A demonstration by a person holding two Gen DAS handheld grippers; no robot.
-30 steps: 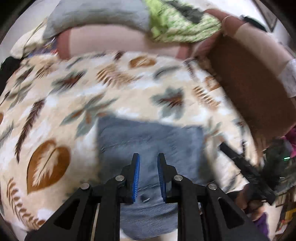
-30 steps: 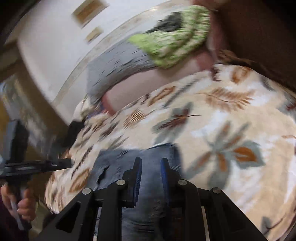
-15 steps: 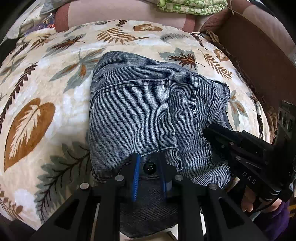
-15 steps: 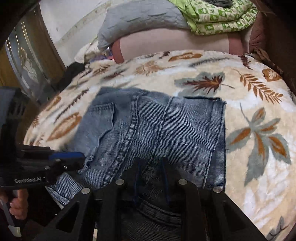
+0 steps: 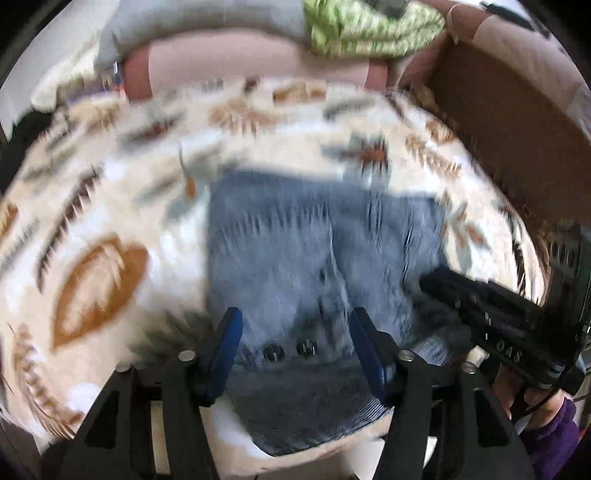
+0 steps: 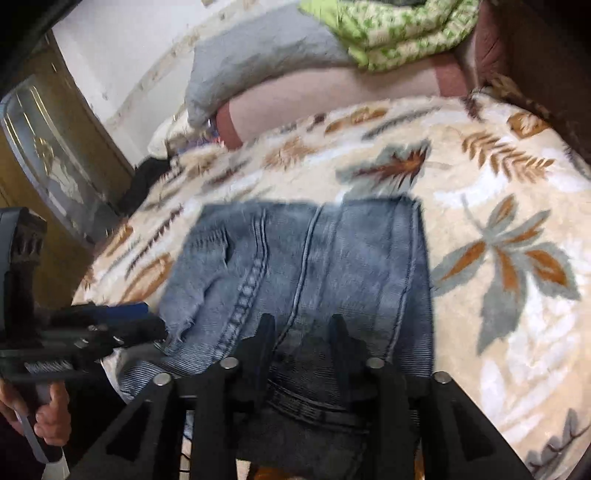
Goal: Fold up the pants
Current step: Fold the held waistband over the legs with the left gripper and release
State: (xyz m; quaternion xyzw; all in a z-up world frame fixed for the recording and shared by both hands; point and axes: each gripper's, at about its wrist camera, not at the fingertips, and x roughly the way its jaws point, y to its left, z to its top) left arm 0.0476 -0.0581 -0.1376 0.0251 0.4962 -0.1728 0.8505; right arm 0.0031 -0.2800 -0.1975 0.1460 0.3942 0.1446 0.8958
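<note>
The blue denim pants (image 5: 317, 258) lie folded into a compact rectangle on the leaf-print blanket, waistband and two buttons nearest me; they also show in the right wrist view (image 6: 314, 266). My left gripper (image 5: 295, 332) is open, its blue pads spread over the waistband. My right gripper (image 6: 303, 339) is open above the near edge of the pants, nothing between its fingers. The right gripper shows in the left wrist view (image 5: 491, 317) at the pants' right edge; the left gripper shows in the right wrist view (image 6: 110, 325) at their left edge.
The leaf-print blanket (image 6: 498, 206) covers the bed. A pink bolster (image 5: 258, 55), a grey pillow (image 6: 258, 59) and a green folded cloth (image 5: 369, 26) lie at the far end. A brown headboard (image 5: 517, 122) runs along the right. A wooden cabinet (image 6: 48, 155) stands left.
Both grippers were shut on the pants' near edge half a second ago and have opened and let go. The folded pants stay flat on the blanket; the view pulled back slightly.
</note>
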